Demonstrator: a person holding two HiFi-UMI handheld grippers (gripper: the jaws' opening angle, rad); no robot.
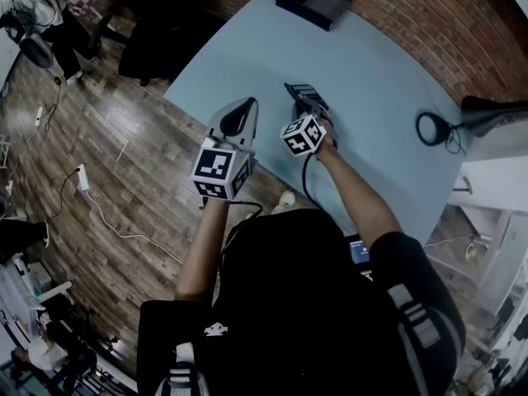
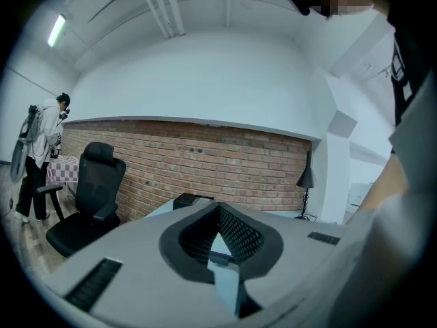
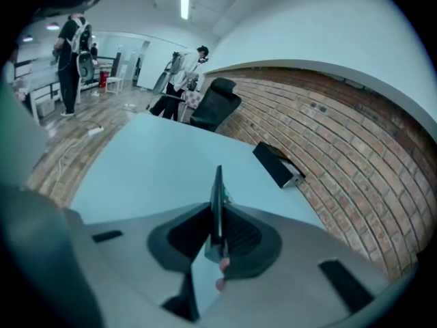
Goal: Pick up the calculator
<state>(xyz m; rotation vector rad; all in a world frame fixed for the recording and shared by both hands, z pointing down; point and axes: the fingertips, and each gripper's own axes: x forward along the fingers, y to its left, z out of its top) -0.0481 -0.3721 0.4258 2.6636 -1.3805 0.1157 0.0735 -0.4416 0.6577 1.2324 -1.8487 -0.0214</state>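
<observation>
**One calculator, gripped edge-on in the right tongs**

There is one dark, flat calculator (image 1: 306, 95), and it sits between the pads of the right tongs (image 1: 313, 110). In the right gripper view the pads are closed on it, with the calculator (image 3: 217, 200) standing on its thin edge and sticking out past the tips of the tongs (image 3: 217, 232) over the pale blue desk (image 1: 371, 60). Also on that desk are one black rectangular box (image 1: 313, 1) at the far end by the brick wall and one black desk lamp (image 1: 434, 128) at the right side. One black office chair (image 2: 92, 197) stands on the wooden floor beyond the desk.

The person holds two sets of tongs, one in each hand. The right forearm reaches forward over the desk, with the tongs slanted downward. The left forearm is stretched out beside it, and the left tongs (image 1: 245, 106) are roughly level at the desk's near edge. Their tips (image 2: 220, 206) are closed together with nothing between them.
</observation>
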